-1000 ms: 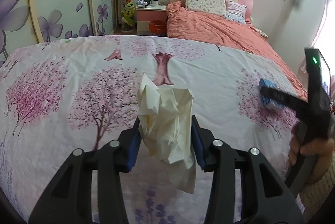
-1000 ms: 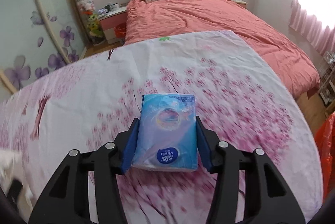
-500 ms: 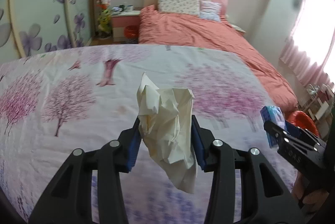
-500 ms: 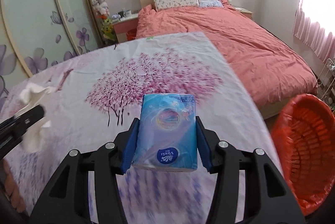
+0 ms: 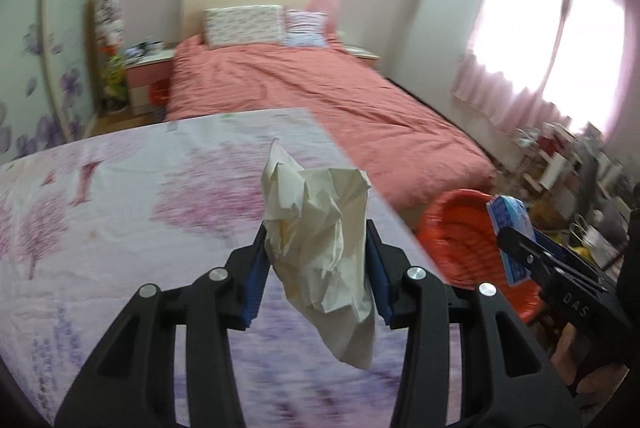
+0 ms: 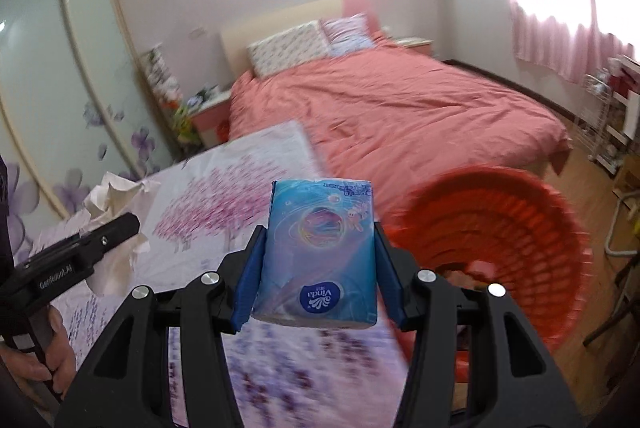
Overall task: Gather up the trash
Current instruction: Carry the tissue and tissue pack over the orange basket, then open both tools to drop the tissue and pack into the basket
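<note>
Trash is in both my tools at once, and going from my left: the left gripper is clamped on a crumpled tissue, its blue pads pressed into the wad at about mid-height, with a peak sticking up above the jaws and a loose tail hanging below them. It hangs over the blossom-print sheet, near that sheet's right edge. I judge the tissue to be nearly weightless and very soft; it will squash rather than slip, but a thin corner could tear or pull free, so the bunched middle where I have it is the right place to hold. Next across, the right gripper is closed on a blue tissue pack, the pads against its two long sides, the printed face up and the brand logo at the near end. The pack looks light and cushiony with a slick plastic wrap, so I would expect it to slide if squeezed only at a corner; gripping across the width, as now, seems secure. Furthest right sits the red basket, on the floor beside the sheet's edge, with the salmon bed behind it. In the left wrist view the pack looks level with the basket's rim; I cannot tell whether it is truly over the opening. By my reckoning both pieces only need carrying over the basket and letting go.
</note>
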A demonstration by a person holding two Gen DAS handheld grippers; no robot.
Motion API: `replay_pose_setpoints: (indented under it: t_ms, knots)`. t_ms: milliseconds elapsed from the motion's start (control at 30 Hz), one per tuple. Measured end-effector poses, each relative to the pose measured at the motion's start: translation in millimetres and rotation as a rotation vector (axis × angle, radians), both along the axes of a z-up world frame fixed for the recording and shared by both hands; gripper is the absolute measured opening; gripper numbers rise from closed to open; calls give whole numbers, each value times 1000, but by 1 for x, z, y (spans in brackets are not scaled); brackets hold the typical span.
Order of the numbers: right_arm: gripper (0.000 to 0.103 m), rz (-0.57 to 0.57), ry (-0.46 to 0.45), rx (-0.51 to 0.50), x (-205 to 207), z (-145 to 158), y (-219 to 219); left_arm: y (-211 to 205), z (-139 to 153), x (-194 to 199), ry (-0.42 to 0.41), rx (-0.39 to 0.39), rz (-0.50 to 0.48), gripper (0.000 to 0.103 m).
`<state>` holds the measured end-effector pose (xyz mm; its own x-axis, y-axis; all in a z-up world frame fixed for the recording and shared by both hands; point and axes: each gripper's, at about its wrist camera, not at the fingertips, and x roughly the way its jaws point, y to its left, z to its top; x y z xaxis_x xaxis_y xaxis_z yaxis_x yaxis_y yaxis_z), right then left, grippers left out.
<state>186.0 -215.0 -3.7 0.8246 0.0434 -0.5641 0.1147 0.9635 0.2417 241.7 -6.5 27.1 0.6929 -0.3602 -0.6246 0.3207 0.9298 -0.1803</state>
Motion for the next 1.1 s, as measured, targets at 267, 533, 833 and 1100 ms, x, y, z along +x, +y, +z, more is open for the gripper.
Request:
replay_pose_setpoints:
  t_ms: [267, 533, 833, 1100]
  knots:
    - [52, -142, -38, 23, -19, 2, -65, -103, -2, -12, 7, -23, -181, 44]
    - [52, -216, -41, 98, -24, -12, -113, -182, -21, -9, 42, -25, -294, 45]
    - [60, -229, -30, 249, -18, -31, -163, -220, -59, 16, 132, -11, -303, 61]
    - [68, -270, -50, 241, -39, -29, -164, -210, -69, 22, 167, -15, -276, 68]
